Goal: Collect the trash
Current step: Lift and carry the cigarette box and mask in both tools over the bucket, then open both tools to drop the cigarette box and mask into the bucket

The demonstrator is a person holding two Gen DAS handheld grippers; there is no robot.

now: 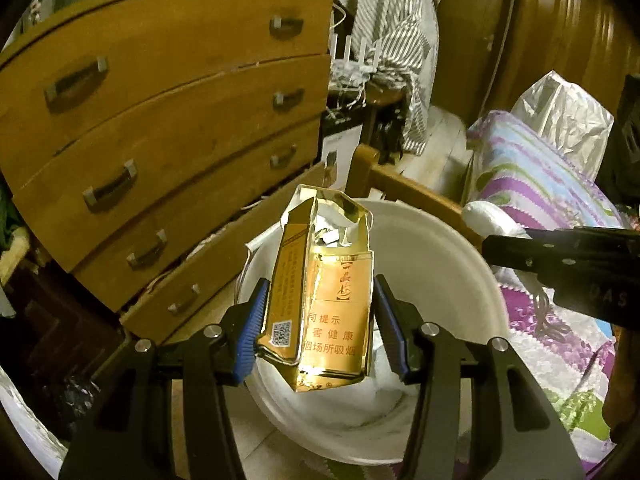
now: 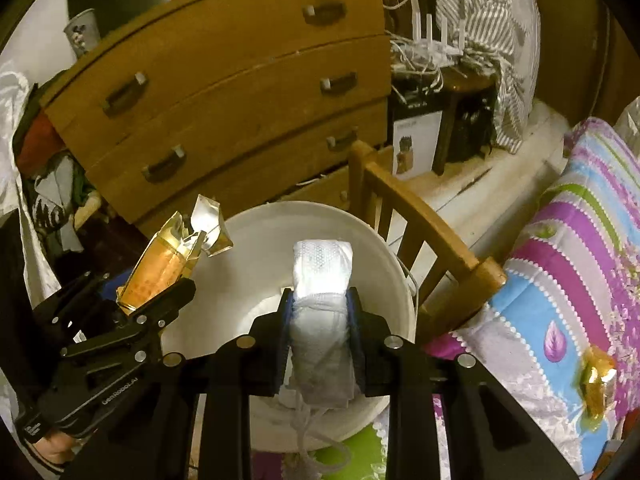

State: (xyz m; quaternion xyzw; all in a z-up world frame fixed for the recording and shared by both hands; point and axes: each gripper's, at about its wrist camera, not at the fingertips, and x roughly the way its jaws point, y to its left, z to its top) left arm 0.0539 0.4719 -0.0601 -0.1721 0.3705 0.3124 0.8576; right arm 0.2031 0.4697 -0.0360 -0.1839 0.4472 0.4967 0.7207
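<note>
My left gripper (image 1: 320, 320) holds a gold and orange cigarette pack (image 1: 320, 304), lid open, above the white trash bin (image 1: 460, 280). The left pad presses the pack; a thin gap shows at the right pad. The pack (image 2: 160, 272) and left gripper (image 2: 156, 300) also show at the left of the right wrist view. My right gripper (image 2: 322, 320) is shut on a folded white tissue wad (image 2: 322, 280) over the bin (image 2: 256, 248). White paper lies inside the bin.
A wooden chest of drawers (image 1: 160, 120) stands behind the bin. A wooden chair (image 2: 420, 232) is to its right. A flowered quilt (image 2: 568, 260) carries a small gold wrapper (image 2: 596, 380). A silver bag (image 1: 568, 120) lies on the quilt.
</note>
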